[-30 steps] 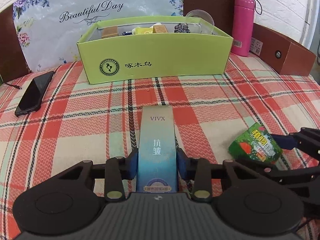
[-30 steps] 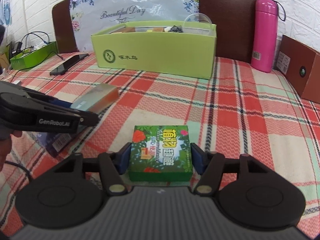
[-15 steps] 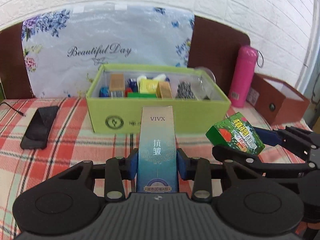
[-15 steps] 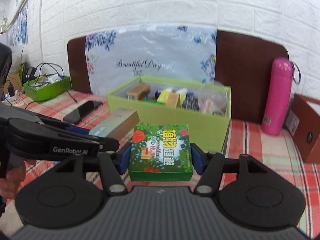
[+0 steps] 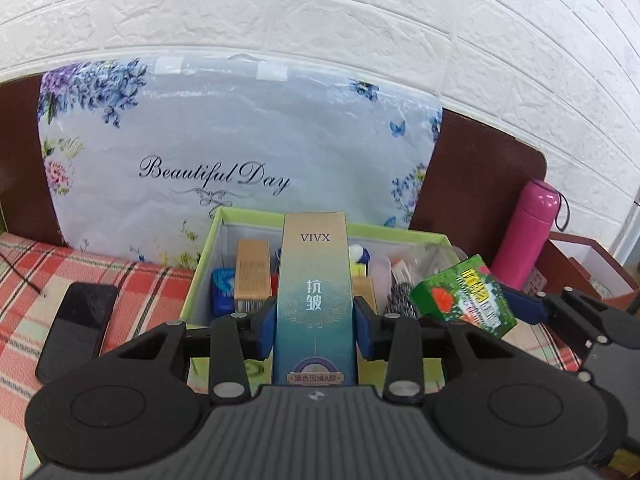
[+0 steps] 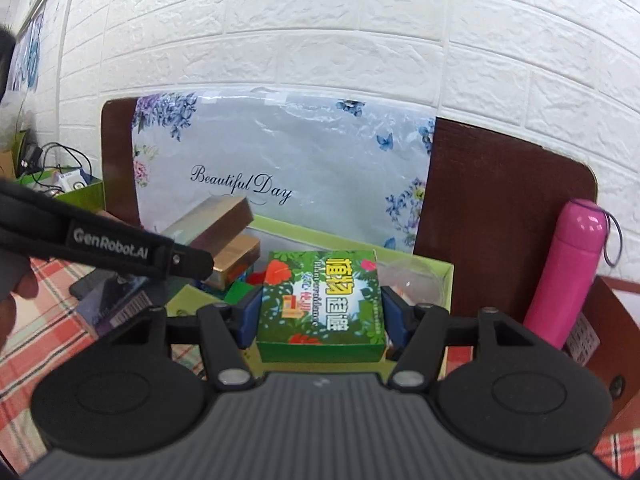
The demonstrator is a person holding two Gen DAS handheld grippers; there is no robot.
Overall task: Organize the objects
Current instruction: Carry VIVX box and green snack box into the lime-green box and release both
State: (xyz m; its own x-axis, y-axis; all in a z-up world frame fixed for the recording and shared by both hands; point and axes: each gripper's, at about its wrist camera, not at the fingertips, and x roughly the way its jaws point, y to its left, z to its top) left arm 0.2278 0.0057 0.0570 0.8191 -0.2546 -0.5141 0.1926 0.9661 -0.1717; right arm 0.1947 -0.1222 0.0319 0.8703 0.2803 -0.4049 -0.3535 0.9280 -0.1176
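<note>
VIVX carton (image 5: 314, 300) above green box (image 5: 200, 276) rim

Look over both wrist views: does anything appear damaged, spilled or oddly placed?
Nothing looks spilled or damaged. The VIVX box in the left gripper and the green box in the right gripper are both held above the lime bin, which already looks crowded.

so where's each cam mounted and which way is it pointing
Left wrist: on the left gripper, facing the green storage box and wall; shows its fingers clamping the VIVX box.
Right wrist: on the right gripper, same heading; shows its fingers clamping the green leaf-print box.
Shared: storage box, pink bottle, each other's gripper.
</note>
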